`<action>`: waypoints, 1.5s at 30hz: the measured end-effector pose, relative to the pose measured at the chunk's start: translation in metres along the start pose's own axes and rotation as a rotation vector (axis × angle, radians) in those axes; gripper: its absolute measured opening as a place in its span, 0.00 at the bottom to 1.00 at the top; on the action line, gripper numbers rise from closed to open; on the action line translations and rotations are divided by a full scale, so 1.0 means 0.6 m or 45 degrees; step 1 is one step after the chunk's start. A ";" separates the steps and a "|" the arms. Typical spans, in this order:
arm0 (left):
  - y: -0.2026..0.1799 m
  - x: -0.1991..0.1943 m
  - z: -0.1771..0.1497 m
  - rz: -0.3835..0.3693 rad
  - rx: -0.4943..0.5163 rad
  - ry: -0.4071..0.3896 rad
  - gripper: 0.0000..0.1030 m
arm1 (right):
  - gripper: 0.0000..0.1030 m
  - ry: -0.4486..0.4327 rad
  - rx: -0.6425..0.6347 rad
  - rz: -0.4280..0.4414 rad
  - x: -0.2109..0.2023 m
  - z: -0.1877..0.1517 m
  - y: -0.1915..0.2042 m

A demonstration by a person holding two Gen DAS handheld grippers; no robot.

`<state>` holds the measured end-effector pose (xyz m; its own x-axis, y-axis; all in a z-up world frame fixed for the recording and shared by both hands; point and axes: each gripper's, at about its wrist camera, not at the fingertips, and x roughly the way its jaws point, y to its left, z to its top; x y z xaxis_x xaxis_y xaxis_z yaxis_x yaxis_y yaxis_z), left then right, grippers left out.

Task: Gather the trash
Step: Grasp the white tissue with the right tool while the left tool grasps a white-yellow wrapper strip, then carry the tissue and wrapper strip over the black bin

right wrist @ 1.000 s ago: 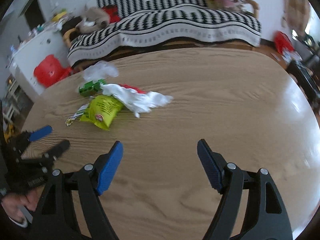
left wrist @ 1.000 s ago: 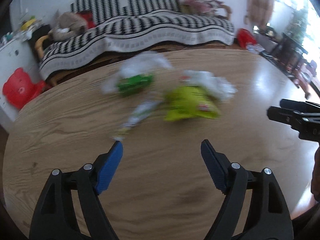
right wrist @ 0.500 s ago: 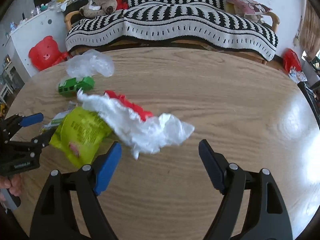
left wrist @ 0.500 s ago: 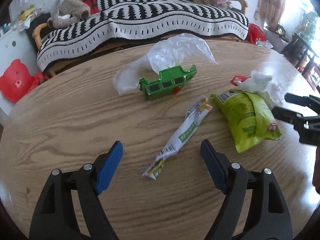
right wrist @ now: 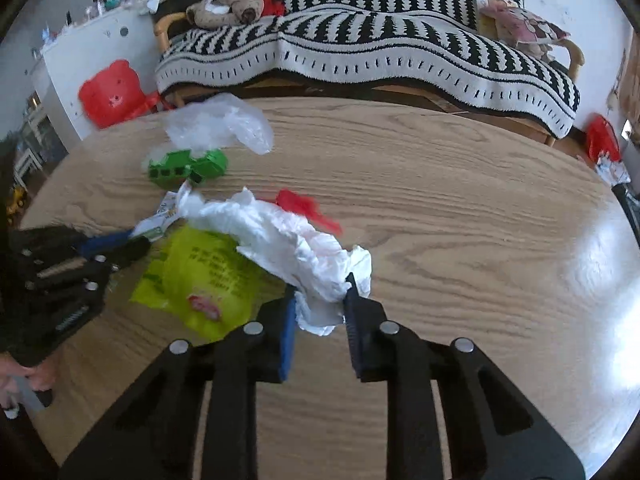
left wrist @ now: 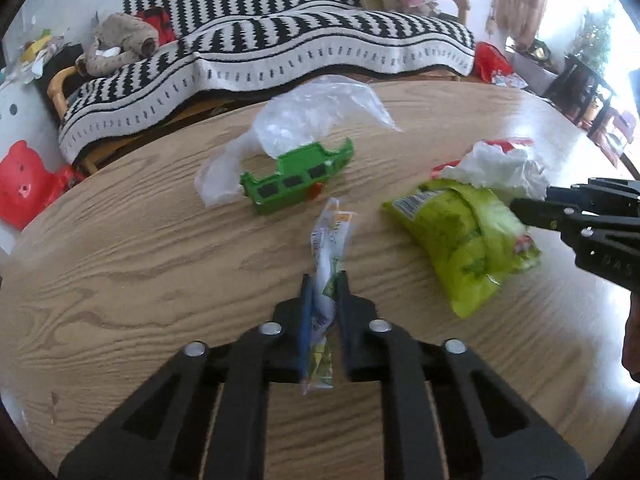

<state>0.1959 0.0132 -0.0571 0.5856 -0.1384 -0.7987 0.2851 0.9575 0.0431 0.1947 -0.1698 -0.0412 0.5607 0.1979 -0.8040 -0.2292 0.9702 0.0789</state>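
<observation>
Left tongs (left wrist: 324,284) pinch wrapper (left wrist: 326,280), print illegible

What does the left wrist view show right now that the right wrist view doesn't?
Only the left wrist view shows the left gripper pinching the long snack wrapper end-on. Only the right wrist view shows the right gripper closed on the crumpled white tissue, and the red scrap in full. Both show the green toy, clear plastic bag, yellow-green chip bag and wooden table.
</observation>
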 end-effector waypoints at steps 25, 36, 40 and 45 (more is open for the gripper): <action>-0.274 -0.151 0.005 -0.215 0.177 -0.153 0.10 | 0.20 -0.160 0.275 -0.085 -0.297 -0.159 -0.171; -0.530 -0.179 -0.008 -0.433 0.361 -0.151 0.10 | 0.20 -0.206 0.507 -0.278 -0.449 -0.329 -0.356; -0.617 -0.187 -0.022 -0.513 0.428 -0.138 0.10 | 0.20 -0.214 0.600 -0.348 -0.503 -0.405 -0.413; -0.730 -0.200 -0.051 -0.608 0.523 -0.123 0.10 | 0.21 -0.212 0.709 -0.420 -0.554 -0.485 -0.473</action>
<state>-0.0224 -0.3816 0.0015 0.3822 -0.5665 -0.7301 0.7881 0.6124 -0.0626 -0.1583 -0.5515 0.0319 0.6568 -0.1456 -0.7399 0.3950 0.9022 0.1731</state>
